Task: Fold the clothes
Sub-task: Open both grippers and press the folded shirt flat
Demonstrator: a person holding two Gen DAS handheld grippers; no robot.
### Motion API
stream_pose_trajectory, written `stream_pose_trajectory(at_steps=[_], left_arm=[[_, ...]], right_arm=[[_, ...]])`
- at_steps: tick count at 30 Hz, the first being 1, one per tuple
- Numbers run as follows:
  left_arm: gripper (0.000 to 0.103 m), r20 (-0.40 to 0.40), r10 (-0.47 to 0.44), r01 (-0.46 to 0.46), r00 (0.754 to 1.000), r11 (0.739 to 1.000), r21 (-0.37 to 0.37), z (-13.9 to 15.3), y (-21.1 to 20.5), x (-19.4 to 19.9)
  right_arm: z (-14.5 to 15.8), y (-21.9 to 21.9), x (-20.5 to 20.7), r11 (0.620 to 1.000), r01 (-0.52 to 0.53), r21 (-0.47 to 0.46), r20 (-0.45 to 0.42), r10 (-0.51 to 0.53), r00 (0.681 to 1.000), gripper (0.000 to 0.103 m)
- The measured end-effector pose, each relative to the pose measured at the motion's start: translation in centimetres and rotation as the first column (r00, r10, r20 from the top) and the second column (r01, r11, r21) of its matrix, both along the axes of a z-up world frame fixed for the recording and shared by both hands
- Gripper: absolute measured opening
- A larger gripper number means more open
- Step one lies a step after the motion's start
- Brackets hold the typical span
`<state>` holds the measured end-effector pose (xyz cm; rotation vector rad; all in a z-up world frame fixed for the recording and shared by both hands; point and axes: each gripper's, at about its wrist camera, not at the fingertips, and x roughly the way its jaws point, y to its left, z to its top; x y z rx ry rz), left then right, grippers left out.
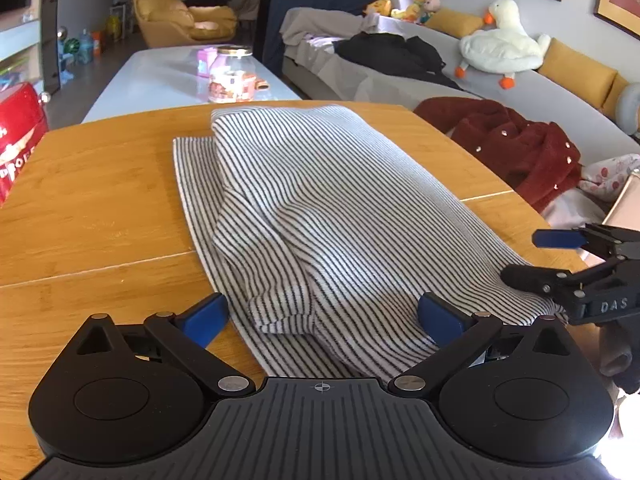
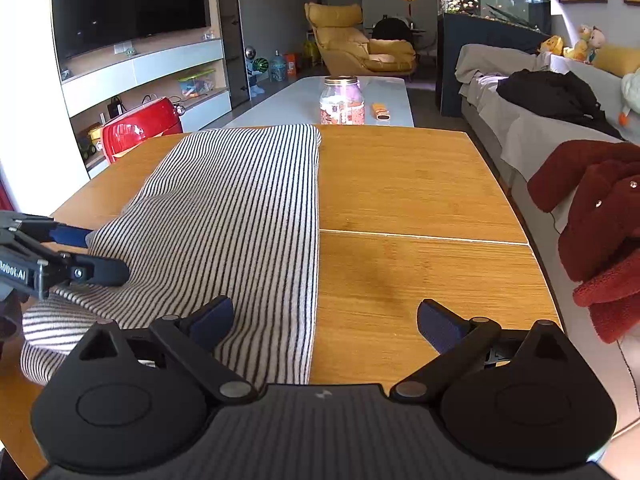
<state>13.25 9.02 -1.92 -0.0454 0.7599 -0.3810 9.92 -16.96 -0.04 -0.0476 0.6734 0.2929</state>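
Observation:
A black-and-white striped garment lies folded lengthwise on the wooden table, with a sleeve doubled over its top. My left gripper is open at the garment's near end, its blue pads spread wide on either side of the bunched cloth and not pinching it. In the same view my right gripper is open at the right edge of the cloth. In the right wrist view the striped garment fills the left half of the table. My right gripper straddles its straight right edge. My left gripper rests open at the left.
A red fuzzy coat hangs off the grey sofa close to the table's right edge. Beyond the far edge, a white coffee table carries a glass jar. A red case stands to the left. Bare wood shows right of the garment.

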Motion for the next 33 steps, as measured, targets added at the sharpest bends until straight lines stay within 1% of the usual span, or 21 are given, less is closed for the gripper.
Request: stream_pose_trajectory(at_steps=[5, 7, 9, 10, 12, 14, 16, 17, 18, 23, 28, 30, 33], left_arm=[[0.103, 0.001, 0.020, -0.020, 1.000, 1.000, 0.005, 0.1, 0.5, 0.3], [0.103, 0.004, 0.031, -0.031, 1.000, 0.999, 0.010, 0.5, 0.6, 0.0], [0.103, 0.017, 0.031, -0.031, 0.999, 0.999, 0.010, 1.1, 0.6, -0.7], [0.103, 0.022, 0.024, -0.024, 0.999, 1.000, -0.002, 1.5, 0.6, -1.1], [0.103, 0.016, 0.002, -0.001, 1.000, 0.999, -0.051, 2.2, 0.7, -1.9], [0.103, -0.003, -0.023, 0.023, 1.000, 0.994, -0.105, 2.5, 0.6, -2.3], [0.103, -0.026, -0.051, 0.047, 0.998, 0.988, -0.149, 2.4, 0.2, -2.5], [0.103, -0.034, -0.064, 0.058, 0.997, 0.985, -0.164, 2.3, -0.1, -2.5], [0.103, -0.037, -0.072, 0.065, 0.997, 0.985, -0.163, 2.1, -0.5, -2.4], [0.103, -0.037, -0.074, 0.071, 0.997, 0.995, -0.072, 1.0, -2.2, -1.3], [0.103, -0.003, -0.066, 0.066, 0.998, 0.997, 0.026, 0.9, -2.5, -0.9], [0.103, 0.002, -0.047, 0.047, 0.999, 0.998, 0.040, 0.7, -2.0, -0.6], [0.103, 0.003, 0.003, -0.003, 1.000, 0.998, 0.055, 0.8, -1.0, -0.3]], right_arm=[[0.8, 0.2, -1.2, 1.000, -0.018, -0.018, 0.002, 0.018, 1.000, 0.100], [1.3, 0.2, -1.9, 0.999, -0.032, -0.027, 0.022, 0.033, 0.999, 0.100], [2.0, 0.1, -2.5, 0.999, -0.043, -0.017, 0.048, 0.044, 0.998, 0.100], [2.2, 0.0, -2.8, 0.999, -0.052, -0.011, 0.059, 0.052, 0.997, 0.100], [2.6, -0.1, -3.3, 0.997, -0.079, 0.002, 0.071, 0.079, 0.994, 0.100], [2.3, 0.3, -3.3, 0.995, -0.091, -0.037, 0.082, 0.093, 0.992, 0.100], [1.6, 0.5, -3.1, 0.994, -0.088, -0.062, 0.068, 0.092, 0.993, 0.100], [1.3, 0.4, -3.0, 0.995, -0.085, -0.055, 0.060, 0.088, 0.994, 0.100], [1.1, 0.3, -3.0, 0.995, -0.082, -0.048, 0.053, 0.084, 0.995, 0.100], [0.6, -0.2, -3.5, 0.998, -0.056, -0.006, 0.021, 0.056, 0.998, 0.101], [0.3, 0.2, -4.3, 0.998, -0.050, 0.028, -0.003, 0.050, 0.999, 0.101], [0.1, 0.4, -4.6, 0.997, -0.063, 0.045, -0.018, 0.064, 0.998, 0.101], [0.3, 0.6, -4.8, 0.997, -0.071, 0.042, -0.016, 0.072, 0.997, 0.102]])
